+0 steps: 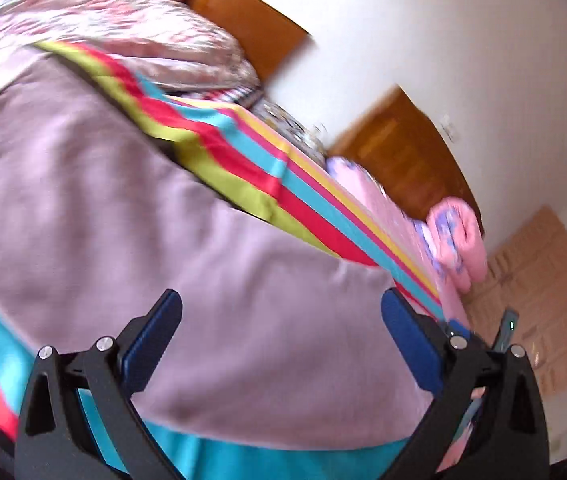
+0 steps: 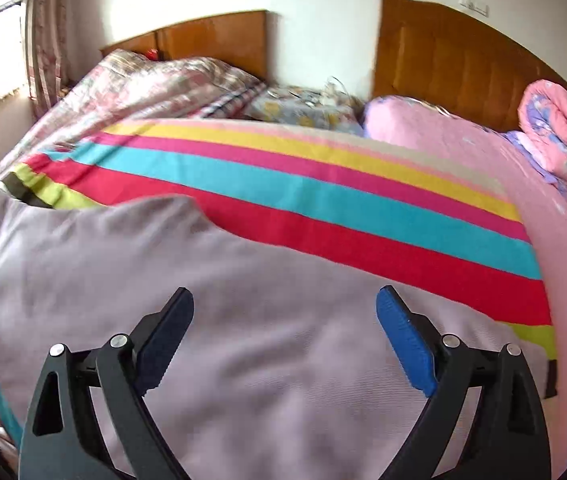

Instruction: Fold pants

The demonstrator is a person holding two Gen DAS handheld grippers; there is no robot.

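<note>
The pants [image 1: 131, 216] are pale mauve-grey cloth spread flat on a striped sheet [image 1: 243, 160] on the bed. In the right wrist view the pants [image 2: 243, 320] fill the lower half, with an edge or fold near the upper left. My left gripper [image 1: 281, 320] is open and empty, its blue pads [image 1: 411, 336] apart above the pants near their right edge. My right gripper [image 2: 285, 320] is open and empty, hovering over the middle of the pants. Both views are motion-blurred.
A floral quilt [image 2: 155, 80] lies at the bed's far left, pillows [image 2: 307, 108] by the wooden headboards [image 2: 455, 60]. A rolled pink blanket [image 2: 559, 136] sits at the far right on a pink sheet [image 2: 563, 264]. The tiled floor [image 1: 539, 280] shows past the bed's edge.
</note>
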